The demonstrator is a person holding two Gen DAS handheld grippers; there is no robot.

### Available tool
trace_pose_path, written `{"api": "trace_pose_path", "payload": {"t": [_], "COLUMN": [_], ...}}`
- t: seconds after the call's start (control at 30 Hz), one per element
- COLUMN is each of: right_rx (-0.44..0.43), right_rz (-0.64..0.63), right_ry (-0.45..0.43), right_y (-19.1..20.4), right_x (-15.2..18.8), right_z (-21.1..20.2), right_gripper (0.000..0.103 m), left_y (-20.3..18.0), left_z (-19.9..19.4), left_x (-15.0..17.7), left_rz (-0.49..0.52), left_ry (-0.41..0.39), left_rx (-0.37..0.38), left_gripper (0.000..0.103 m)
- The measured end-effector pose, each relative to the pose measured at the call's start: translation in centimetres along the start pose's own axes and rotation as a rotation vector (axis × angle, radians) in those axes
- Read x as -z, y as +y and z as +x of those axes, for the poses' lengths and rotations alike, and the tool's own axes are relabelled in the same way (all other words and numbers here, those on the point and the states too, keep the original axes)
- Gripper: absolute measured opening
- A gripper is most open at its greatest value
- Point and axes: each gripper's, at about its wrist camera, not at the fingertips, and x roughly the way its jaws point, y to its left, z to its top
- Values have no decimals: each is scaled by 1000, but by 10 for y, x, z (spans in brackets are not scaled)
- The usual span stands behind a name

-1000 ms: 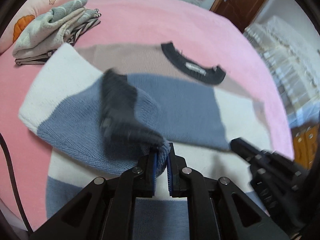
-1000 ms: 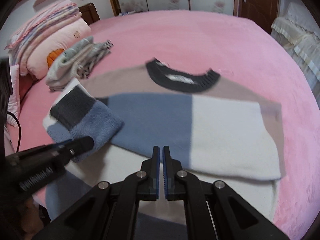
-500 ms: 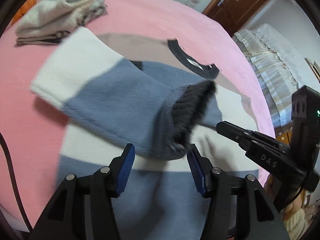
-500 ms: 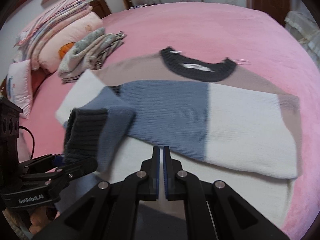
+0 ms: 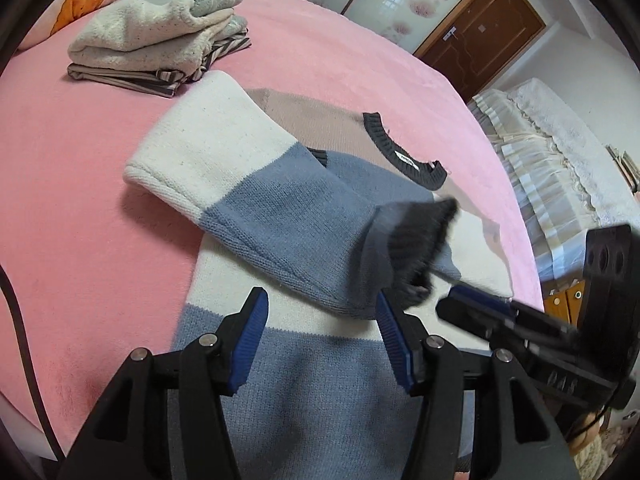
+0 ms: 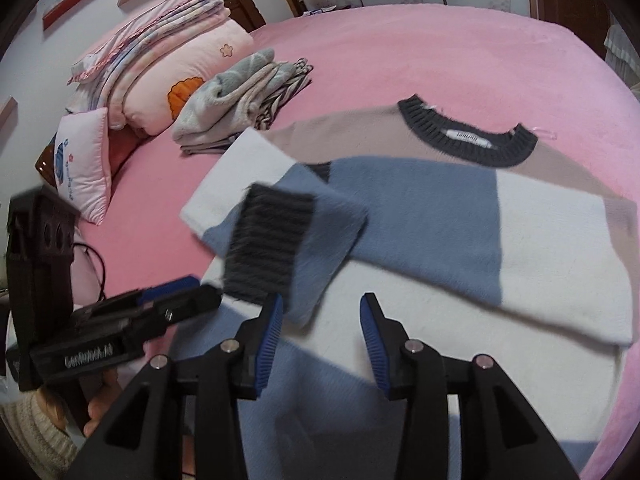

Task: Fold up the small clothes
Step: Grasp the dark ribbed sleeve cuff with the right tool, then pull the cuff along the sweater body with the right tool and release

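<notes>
A colour-block knit sweater in blue, white and tan lies flat on the pink bed, also in the right wrist view. Its left sleeve is folded in over the body, the dark cuff near the middle; the cuff shows in the right wrist view. My left gripper is open and empty just behind the sleeve end. My right gripper is open and empty over the sweater's lower body, beside the cuff. Each gripper shows in the other's view: the right, the left.
A stack of folded clothes sits on the pink bed at the far left, also in the right wrist view. Pillows and folded quilts lie beyond it. A second bed stands at right.
My left gripper opened and let go of the sleeve, which now lies across the body. My right gripper went from shut to open. Both drew back a little.
</notes>
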Motion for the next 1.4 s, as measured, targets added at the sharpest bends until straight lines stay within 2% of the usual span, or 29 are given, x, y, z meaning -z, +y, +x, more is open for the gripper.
{"api": "trace_pose_path", "payload": {"t": [0.27, 0.5, 0.8, 0.83, 0.87, 0.93, 1.03, 1.23, 1.33, 1.4], "right_rx": [20, 51, 79, 87, 102, 114, 155, 260, 317, 348], "right_rz": [-16, 56, 148, 145, 135, 115, 65, -16, -3, 22], "right_ry": [24, 25, 16, 13, 17, 23, -31, -220, -243, -221], "right_y": [9, -5, -28, -28, -28, -28, -23, -26, -45, -66], "right_x": [5, -1, -6, -6, -7, -9, -17, -59, -72, -77], "right_z": [8, 20, 32, 33, 34, 35, 20, -42, -55, -57], "right_gripper": [41, 41, 40, 34, 19, 9, 7, 7, 7, 7], "left_y": [23, 38, 53, 53, 54, 56, 57, 53, 47, 42], "left_z": [5, 11, 19, 20, 21, 23, 24, 31, 37, 41], "left_x": [-1, -9, -29, -31, -33, -37, -40, -44, -45, -46], "left_rz": [-46, -7, -22, -25, -28, -33, -39, -39, -36, -27], "left_ry": [-1, -3, -23, -25, -27, -31, -34, -24, -17, -10], "left_rx": [-47, -187, -199, -199, -198, -202, -197, -174, -164, -162], "left_gripper": [55, 55, 55, 55, 55, 55, 55, 55, 55, 55]}}
